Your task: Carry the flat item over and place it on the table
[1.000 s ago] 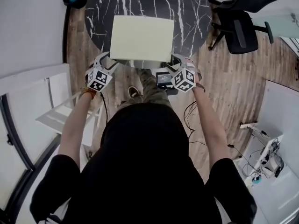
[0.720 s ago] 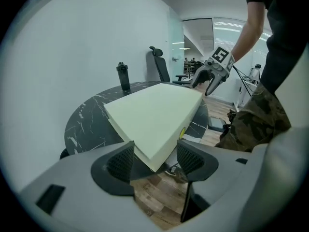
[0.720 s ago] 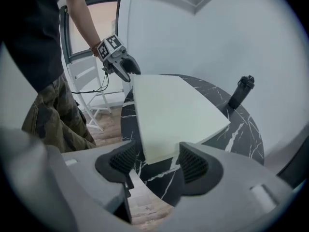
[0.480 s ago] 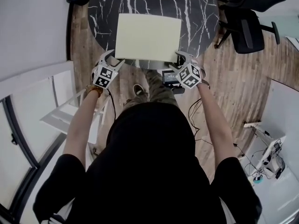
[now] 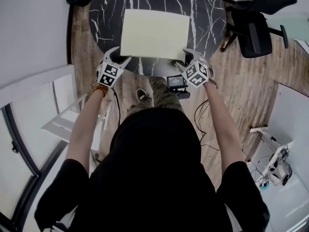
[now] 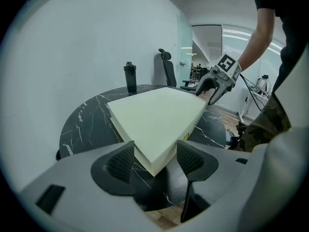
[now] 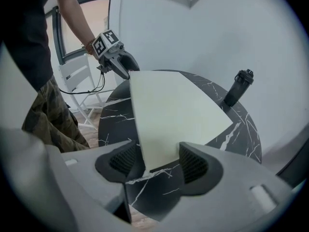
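A pale yellow-green foam slab [image 5: 154,33] lies flat over the round black marble table [image 5: 203,4]. Its near edge reaches the table's rim. My left gripper [image 5: 116,56] clasps the slab's near left corner, and my right gripper [image 5: 189,56] clasps the near right corner. In the left gripper view the slab's [image 6: 154,120] corner is wedged between the wide-set pads of the left gripper [image 6: 154,161]. The right gripper view shows the slab [image 7: 174,120] the same way inside the right gripper [image 7: 158,161]. I cannot tell whether the slab rests fully on the tabletop [image 6: 87,124].
A black bottle [image 6: 129,77] stands at the table's far left rim, by the white wall. A black office chair [image 5: 253,23] sits at the table's right. A white folding chair [image 5: 63,120] is on my left. Cables [image 5: 198,115] lie on the wooden floor.
Both grippers have moved forward with the slab. It has gone from overhanging the table's near rim to lying almost wholly over the tabletop.
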Action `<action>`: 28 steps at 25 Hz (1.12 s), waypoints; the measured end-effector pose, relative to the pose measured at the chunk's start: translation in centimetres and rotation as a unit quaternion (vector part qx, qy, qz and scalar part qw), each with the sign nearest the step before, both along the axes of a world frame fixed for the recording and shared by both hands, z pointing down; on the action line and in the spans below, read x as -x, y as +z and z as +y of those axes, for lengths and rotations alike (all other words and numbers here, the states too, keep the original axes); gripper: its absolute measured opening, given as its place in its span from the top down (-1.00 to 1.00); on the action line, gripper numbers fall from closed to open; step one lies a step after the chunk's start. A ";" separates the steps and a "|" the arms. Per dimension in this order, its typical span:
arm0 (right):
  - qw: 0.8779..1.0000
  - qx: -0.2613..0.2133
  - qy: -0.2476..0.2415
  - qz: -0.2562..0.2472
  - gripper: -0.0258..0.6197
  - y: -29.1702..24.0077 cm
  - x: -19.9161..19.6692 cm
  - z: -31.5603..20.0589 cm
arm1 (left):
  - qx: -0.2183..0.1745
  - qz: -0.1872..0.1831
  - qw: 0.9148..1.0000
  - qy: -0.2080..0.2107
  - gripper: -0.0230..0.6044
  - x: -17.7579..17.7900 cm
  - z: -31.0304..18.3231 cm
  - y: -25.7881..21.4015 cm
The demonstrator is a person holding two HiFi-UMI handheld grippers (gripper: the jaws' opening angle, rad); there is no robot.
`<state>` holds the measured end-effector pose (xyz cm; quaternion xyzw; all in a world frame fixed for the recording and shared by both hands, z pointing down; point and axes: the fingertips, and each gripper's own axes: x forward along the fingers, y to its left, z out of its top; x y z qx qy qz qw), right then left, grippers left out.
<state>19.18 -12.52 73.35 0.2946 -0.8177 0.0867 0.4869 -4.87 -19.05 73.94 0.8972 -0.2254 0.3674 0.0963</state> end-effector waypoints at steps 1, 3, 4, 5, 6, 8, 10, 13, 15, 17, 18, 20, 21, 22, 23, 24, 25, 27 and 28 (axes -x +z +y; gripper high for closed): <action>1.000 0.000 0.003 0.003 0.07 0.0 -0.2 -0.4 | 0.002 0.000 1.000 -0.002 0.01 -0.2 -0.3 0.0; 1.000 0.001 0.011 0.006 0.07 0.1 -0.6 -1.0 | 0.005 -0.001 1.000 -0.006 0.01 -0.5 -0.6 0.0; 1.000 0.001 0.014 0.007 0.07 0.1 -0.7 -1.3 | 0.006 -0.002 1.000 -0.008 0.01 -0.6 -0.7 0.0; 1.000 0.000 0.017 0.008 0.07 0.1 -0.8 -1.5 | 0.006 -0.003 1.000 -0.011 0.01 -0.7 -0.8 -0.1; 1.000 -0.003 0.018 0.009 0.07 0.0 -0.9 -1.8 | 0.005 -0.003 1.000 -0.016 0.01 -0.7 -1.0 -0.1; 1.000 -0.015 0.024 0.006 0.07 -0.6 -0.9 -2.0 | 0.001 0.002 0.999 -0.033 0.01 -0.6 -1.0 -0.4; 0.999 -0.032 0.042 -0.008 0.07 -1.6 -0.9 -1.9 | -0.011 0.013 0.999 -0.051 0.01 -0.6 -0.8 -1.4; 0.995 -0.065 0.072 -0.033 0.07 -4.1 -0.9 -2.1 | -0.041 0.046 0.995 -0.078 0.02 -1.0 -0.7 -4.2; 0.990 -0.090 0.090 -0.051 0.07 -6.1 -0.5 -2.0 | -0.067 0.070 0.991 -0.093 0.03 -1.5 -0.4 -6.6; 0.985 -0.120 0.101 -0.070 0.07 -8.7 0.3 -1.7 | -0.092 0.091 0.986 -0.101 0.04 -2.0 0.2 -9.2; 0.982 -0.137 0.104 -0.081 0.07 -10.0 0.8 -1.5 | -0.103 0.101 0.984 -0.105 0.05 -2.2 0.6 -10.5; 0.974 -0.168 0.110 -0.104 0.08 -12.5 1.9 -1.0 | -0.122 0.119 0.978 -0.116 0.08 -2.4 1.3 -12.8; 0.970 -0.182 0.113 -0.115 0.08 -13.9 2.5 -0.7 | -0.132 0.126 0.976 -0.120 0.11 -2.3 1.8 -13.9; 0.965 -0.197 0.116 -0.127 0.08 -15.3 3.1 -0.3 | -0.142 0.132 0.973 -0.125 0.14 -2.1 2.3 -15.0; 0.960 -0.211 0.121 -0.139 0.08 -16.7 3.7 0.2 | -0.153 0.136 0.970 -0.129 0.15 -1.9 2.9 -16.2; 0.954 -0.226 0.125 -0.150 0.09 -18.2 4.3 0.7 | -0.164 0.140 0.967 -0.132 0.16 -1.7 3.4 -17.3; 0.949 -0.242 0.128 -0.158 0.10 -19.6 4.8 1.2 | -0.177 0.143 0.965 -0.133 0.17 -1.6 4.0 -18.5; 0.938 -0.277 0.127 -0.165 0.27 -22.3 5.9 2.6 | -0.203 0.149 0.960 -0.123 0.22 -1.7 5.4 -20.8; 0.934 -0.293 0.123 -0.163 0.30 -23.5 6.5 3.3 | -0.215 0.151 0.958 -0.113 0.30 -1.9 6.2 -21.9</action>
